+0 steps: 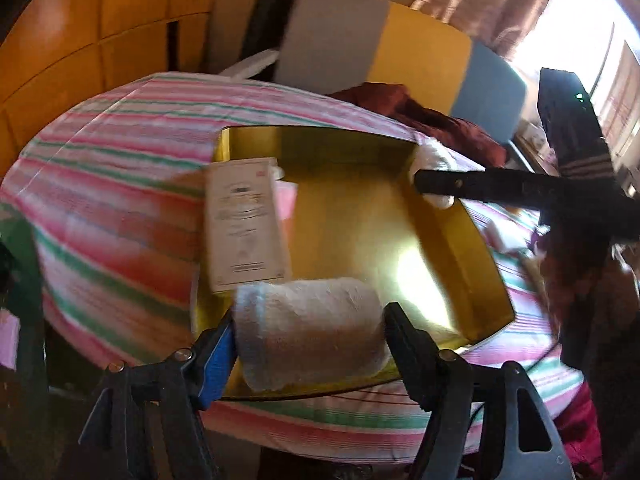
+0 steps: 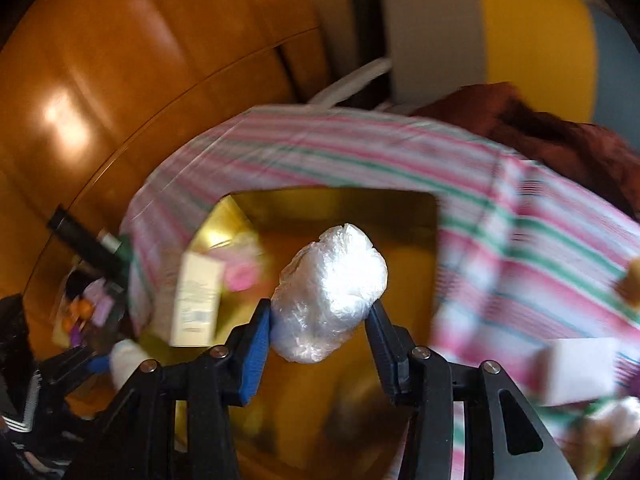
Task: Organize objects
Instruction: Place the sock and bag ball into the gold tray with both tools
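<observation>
A yellow tray (image 1: 472, 248) lies on the striped cloth (image 1: 120, 184). Over its near edge my left gripper (image 1: 310, 309) is shut on a white plastic-wrapped roll (image 1: 308, 344), which lies crosswise between the pads. A white printed box (image 1: 246, 224) leans at the tray's left wall, with a pink item (image 1: 286, 200) behind it. In the right wrist view my right gripper (image 2: 319, 306) is shut on a white plastic-wrapped lump (image 2: 332, 280) above the tray (image 2: 340, 200). One right-gripper finger (image 1: 480, 188) shows at the tray's far right corner. The box (image 2: 198, 300) sits lower left.
A dark red cloth (image 1: 420, 112) lies bunched behind the tray, before a grey, yellow and blue chair back (image 1: 420, 48). Wooden cabinet doors (image 2: 120, 80) stand on the left. A white block (image 2: 576, 372) rests on the cloth at right. Small items (image 2: 88, 308) lie left of it.
</observation>
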Demonstrator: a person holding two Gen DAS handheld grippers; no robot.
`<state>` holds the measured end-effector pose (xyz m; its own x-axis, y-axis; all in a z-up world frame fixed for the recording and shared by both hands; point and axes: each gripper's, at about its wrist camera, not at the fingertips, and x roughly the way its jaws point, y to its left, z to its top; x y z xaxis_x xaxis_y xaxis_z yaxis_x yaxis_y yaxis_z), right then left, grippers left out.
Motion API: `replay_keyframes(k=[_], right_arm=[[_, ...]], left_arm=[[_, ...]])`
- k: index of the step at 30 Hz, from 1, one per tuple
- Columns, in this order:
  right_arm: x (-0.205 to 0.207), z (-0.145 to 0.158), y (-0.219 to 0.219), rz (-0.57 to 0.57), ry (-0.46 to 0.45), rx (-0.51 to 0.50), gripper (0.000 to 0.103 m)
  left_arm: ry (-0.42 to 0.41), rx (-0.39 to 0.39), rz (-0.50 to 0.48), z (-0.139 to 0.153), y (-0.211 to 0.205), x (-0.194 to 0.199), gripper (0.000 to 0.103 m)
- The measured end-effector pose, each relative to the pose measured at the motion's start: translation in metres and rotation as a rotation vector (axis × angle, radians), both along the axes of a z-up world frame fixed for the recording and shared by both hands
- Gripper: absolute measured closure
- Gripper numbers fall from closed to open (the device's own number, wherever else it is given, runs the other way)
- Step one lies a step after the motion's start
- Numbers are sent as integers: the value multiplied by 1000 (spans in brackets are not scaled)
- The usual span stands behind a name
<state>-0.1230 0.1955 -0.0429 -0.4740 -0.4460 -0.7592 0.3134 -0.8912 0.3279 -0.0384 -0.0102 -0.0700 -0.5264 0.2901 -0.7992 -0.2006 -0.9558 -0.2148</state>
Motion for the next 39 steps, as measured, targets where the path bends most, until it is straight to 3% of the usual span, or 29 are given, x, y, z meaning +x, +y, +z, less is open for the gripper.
replay_keyframes(k=[2,4,6,11,20,39], right_arm=[[2,-4,-22,36,-19,-35,44],[6,-3,-33,36,-15,-47,34],[14,-1,-38,36,-12,-54,33],[36,-1,-33,19,-4,-4,29],[75,-7,-10,-54,12,58,23],[116,-8,19,-164,82,105,18]], left_arm=[[9,-6,12,0,-3,-2,20],[5,-33,21,-4,-6,-2,20],[2,-35,27,-9,-9,-1,20],[30,-90,47,-15,-6,-5,34],[45,-148,83,-20,3,-28,38],[207,-130,59,46,31,14,38]])
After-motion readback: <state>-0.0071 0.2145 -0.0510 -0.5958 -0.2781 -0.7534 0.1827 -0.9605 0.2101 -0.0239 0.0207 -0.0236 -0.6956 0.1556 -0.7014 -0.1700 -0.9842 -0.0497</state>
